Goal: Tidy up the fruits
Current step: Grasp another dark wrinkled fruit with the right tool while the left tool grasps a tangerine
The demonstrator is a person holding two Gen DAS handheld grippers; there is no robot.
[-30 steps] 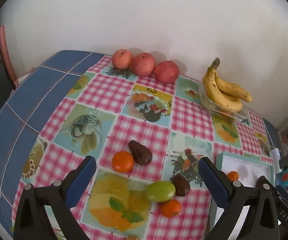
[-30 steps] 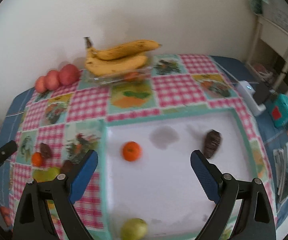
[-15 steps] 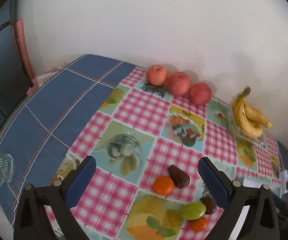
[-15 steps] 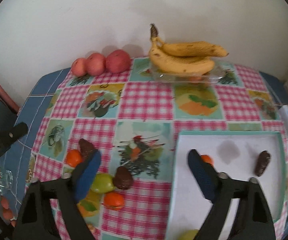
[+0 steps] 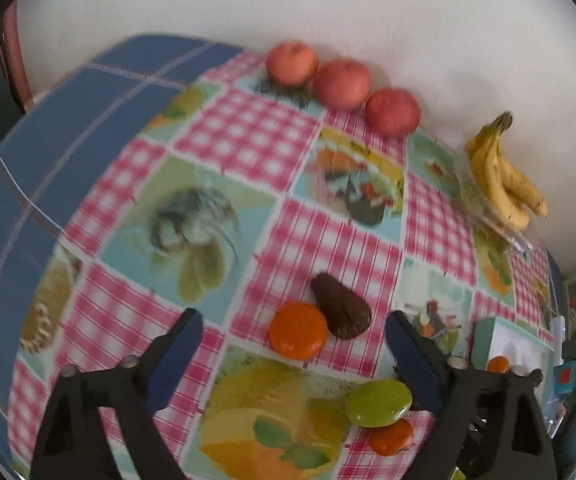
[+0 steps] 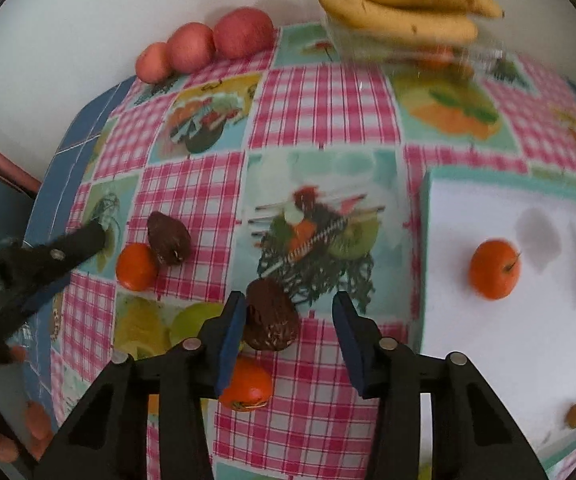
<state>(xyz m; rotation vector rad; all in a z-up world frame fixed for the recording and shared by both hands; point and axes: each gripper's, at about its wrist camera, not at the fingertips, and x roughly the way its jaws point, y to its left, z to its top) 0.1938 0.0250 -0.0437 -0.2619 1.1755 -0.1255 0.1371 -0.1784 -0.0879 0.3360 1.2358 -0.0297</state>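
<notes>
The right hand-held gripper (image 6: 288,320) has swung from the tray (image 6: 427,240) toward the table's (image 5: 248,148) loose fruit, jaws open around a dark avocado (image 6: 270,316). On the tray at 3 o'clock lie a tangerine (image 6: 495,274) and another avocado; several fruits are left. The left hand-held gripper (image 5: 291,344) is wide open and empty.

Back of my table (image 6: 323,120), against the wall: three apples (image 6: 204,46) in a row at left, bananas (image 6: 399,12) on a clear dish to their right. Mid-table left: a tangerine (image 6: 136,266) touching an avocado (image 6: 168,238) behind it. Nearer me: a second avocado (image 6: 270,316), with another tangerine (image 6: 248,388) before it. Right: a tray (image 6: 431,184) holding a tangerine and, further right, an avocado.
</notes>
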